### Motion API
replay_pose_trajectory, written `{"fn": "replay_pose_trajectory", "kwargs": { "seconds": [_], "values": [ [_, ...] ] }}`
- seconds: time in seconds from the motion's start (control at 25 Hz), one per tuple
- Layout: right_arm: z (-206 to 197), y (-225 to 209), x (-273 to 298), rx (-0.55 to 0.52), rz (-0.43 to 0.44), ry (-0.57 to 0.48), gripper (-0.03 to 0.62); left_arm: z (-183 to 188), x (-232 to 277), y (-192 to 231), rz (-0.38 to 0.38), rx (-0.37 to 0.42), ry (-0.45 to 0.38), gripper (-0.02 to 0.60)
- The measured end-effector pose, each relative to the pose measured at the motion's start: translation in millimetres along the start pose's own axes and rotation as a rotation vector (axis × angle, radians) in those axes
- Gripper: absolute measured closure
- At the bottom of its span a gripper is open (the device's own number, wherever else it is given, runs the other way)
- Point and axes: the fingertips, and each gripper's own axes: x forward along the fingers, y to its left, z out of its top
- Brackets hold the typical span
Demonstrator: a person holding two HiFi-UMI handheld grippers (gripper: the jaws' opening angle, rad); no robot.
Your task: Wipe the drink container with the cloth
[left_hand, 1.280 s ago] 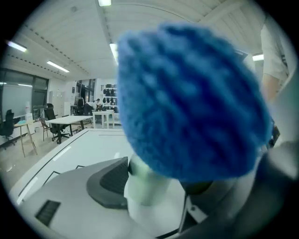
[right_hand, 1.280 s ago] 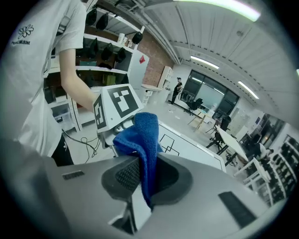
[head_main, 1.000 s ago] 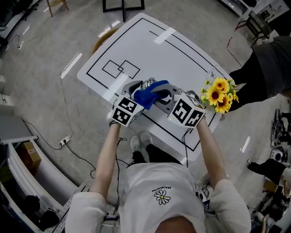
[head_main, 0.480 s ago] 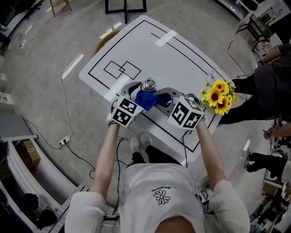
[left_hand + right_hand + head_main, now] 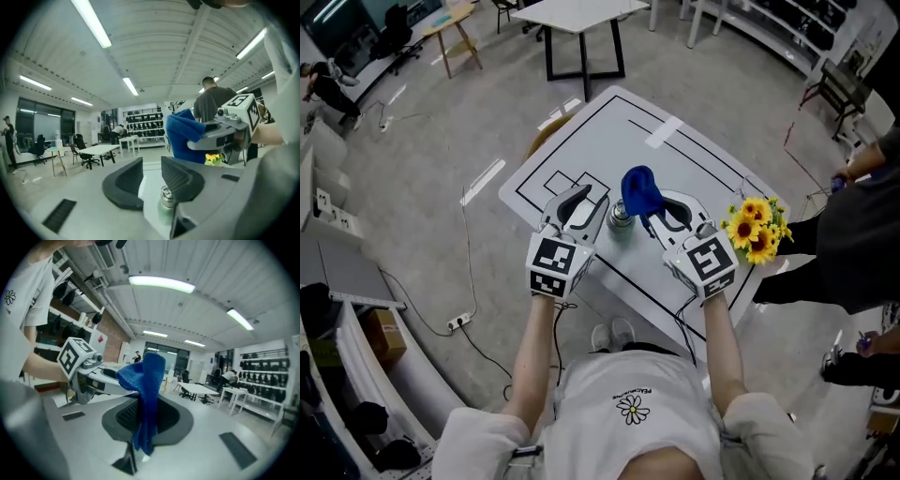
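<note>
Two hand-held grippers are raised over the near part of a white table [image 5: 609, 131] marked with black lines.

Head view: the left gripper [image 5: 584, 200] and right gripper [image 5: 661, 208] sit side by side, tips pointing to the far side. The drink container [image 5: 622, 223], a small metal bottle, shows between their tips, cap uppermost. A blue cloth [image 5: 639, 190] bunches above the right gripper's tips, just beside the container's top on its right. A bunch of sunflowers [image 5: 757, 230] sits at the table's right edge, with a person in dark clothing [image 5: 862, 234] standing beyond it.

Left gripper view: the jaws stand partly apart, having just been closing. Only bare table shows in the gap, and no pad presses on anything, so this gripper is released. The container's capped neck appears low down, under the right-hand jaw and not between the two. The head view does not resolve that relation. This view also shows the cloth from the side, level with the jaws and to their right.

Right gripper view: the jaws are clenched on the cloth, pinched near its middle. One fold stands above the pads and the rest hangs below them. The left gripper shows at this view's left. The container is seen only in the other two views.
</note>
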Motion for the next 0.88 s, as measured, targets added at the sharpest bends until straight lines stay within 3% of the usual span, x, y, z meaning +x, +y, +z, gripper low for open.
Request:
{"fn": "replay_pose_trajectory", "kwargs": {
  "seconds": [0.12, 0.36, 0.56, 0.88],
  "values": [
    [12, 0, -17, 0.08, -0.116, -0.118, 0.551, 25, -21, -1, 0.081, -0.02, -0.074, 0.54],
    [-3, 28, -48, 0.239, -0.217, -0.201, 0.551, 17, -62, -18, 0.24, -0.116, -0.113, 0.583],
    [-17, 35, -55, 0.278, -0.237, -0.187, 0.551, 6, -73, -30, 0.321, -0.063, -0.122, 0.583],
    [-14, 38, -63, 0.259, -0.233, -0.191, 0.551, 6, -77, -36, 0.353, -0.099, -0.121, 0.583]
  ]
}}
